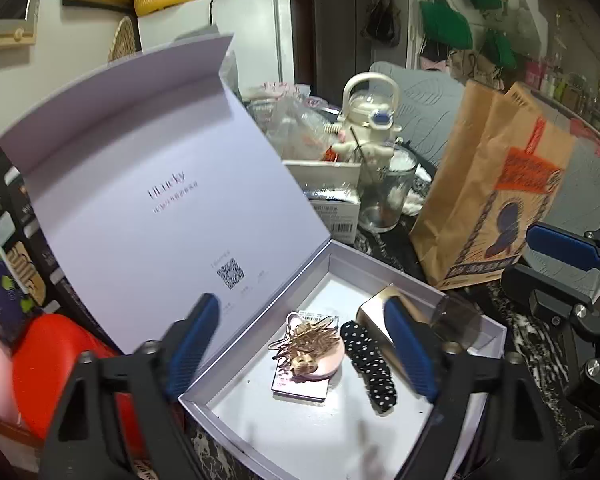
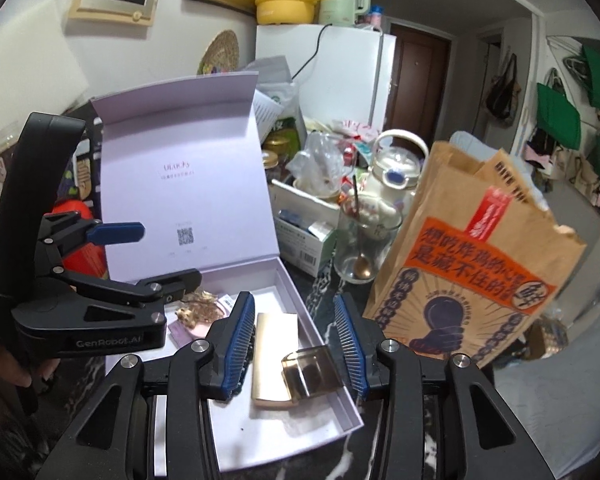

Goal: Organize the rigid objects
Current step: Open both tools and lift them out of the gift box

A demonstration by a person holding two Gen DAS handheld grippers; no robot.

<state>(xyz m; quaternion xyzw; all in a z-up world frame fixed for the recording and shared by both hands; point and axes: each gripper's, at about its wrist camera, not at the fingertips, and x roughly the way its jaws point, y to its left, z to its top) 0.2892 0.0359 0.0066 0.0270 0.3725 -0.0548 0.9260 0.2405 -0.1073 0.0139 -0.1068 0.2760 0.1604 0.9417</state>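
Both my jaws are released, empty, above the open box [image 2: 332,390]; gold case [image 2: 270,356] lies inside. Lift the left gripper [image 1: 306,354] and right gripper [image 2: 296,344] straight out, clear of the upright lid [image 2: 180,168].

A pale purple box [image 1: 342,268] sits open with its lid [image 1: 140,184] standing up, and inside lie a gold case [image 2: 270,360] with a shiny clear cap, a black dotted hair clip [image 1: 370,364], and tangled gold clips [image 1: 306,342] on a pink disc.

"GenRobot.AI" stands on the left tool [image 2: 162,260]; a QR code marks the box lid [image 2: 172,184].
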